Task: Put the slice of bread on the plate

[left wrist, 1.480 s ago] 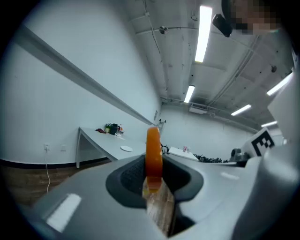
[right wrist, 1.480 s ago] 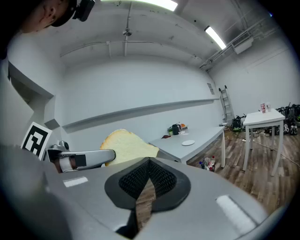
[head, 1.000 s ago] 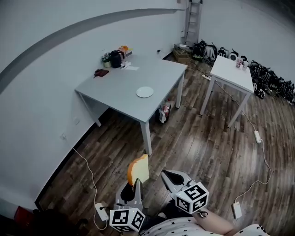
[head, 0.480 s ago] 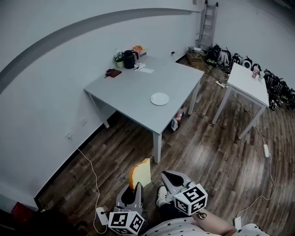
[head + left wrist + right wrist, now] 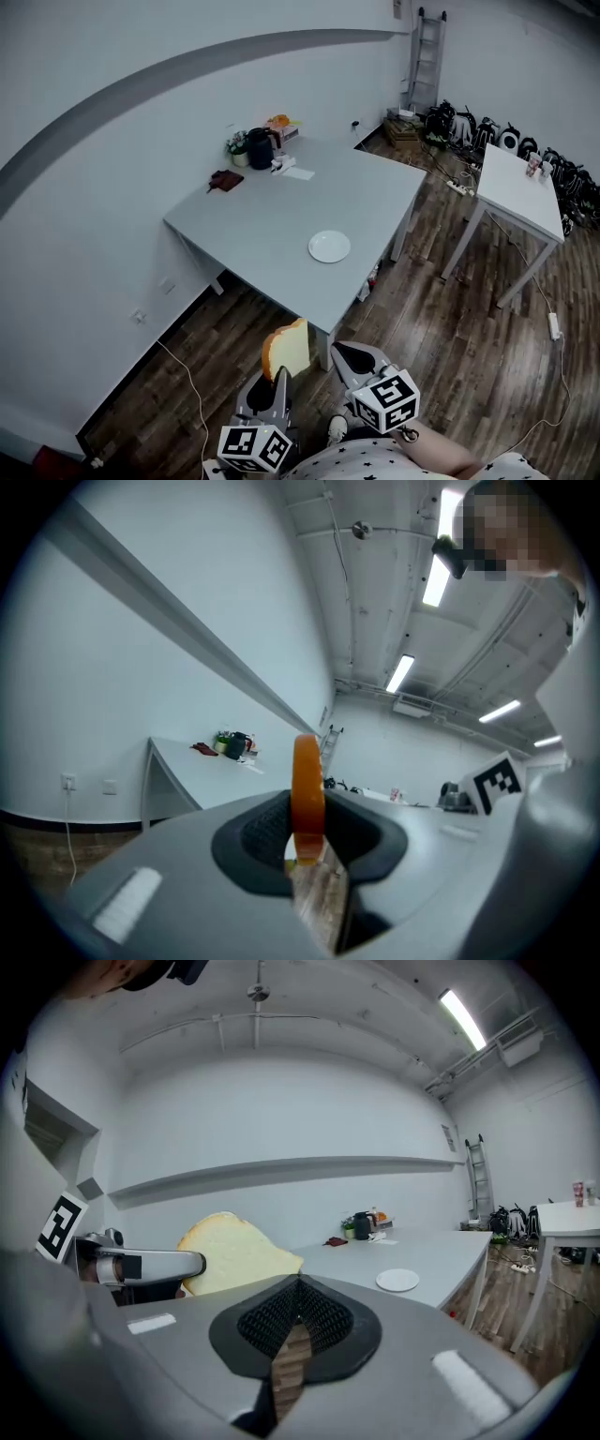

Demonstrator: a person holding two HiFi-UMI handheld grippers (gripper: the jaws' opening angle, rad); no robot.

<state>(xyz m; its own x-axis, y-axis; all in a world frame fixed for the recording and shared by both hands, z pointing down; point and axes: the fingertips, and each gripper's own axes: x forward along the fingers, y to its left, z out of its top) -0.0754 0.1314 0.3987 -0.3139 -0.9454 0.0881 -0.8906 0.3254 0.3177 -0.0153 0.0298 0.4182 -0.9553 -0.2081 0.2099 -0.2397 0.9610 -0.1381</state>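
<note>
The room was evenly bright, lit by ceiling strip lights (image 5: pixel 433 569) that burned out to white in the left gripper view, and the wooden floor (image 5: pixel 450 319) carried a pale sheen while the table (image 5: pixel 272 216) cast only a soft shadow beneath it. All three views bowed strongly toward the edges, and both gripper views ended in dark rounded corners. Close to the lens the bread (image 5: pixel 307 789) and the nearest foreground were soft, while the distance stayed sharper.
</note>
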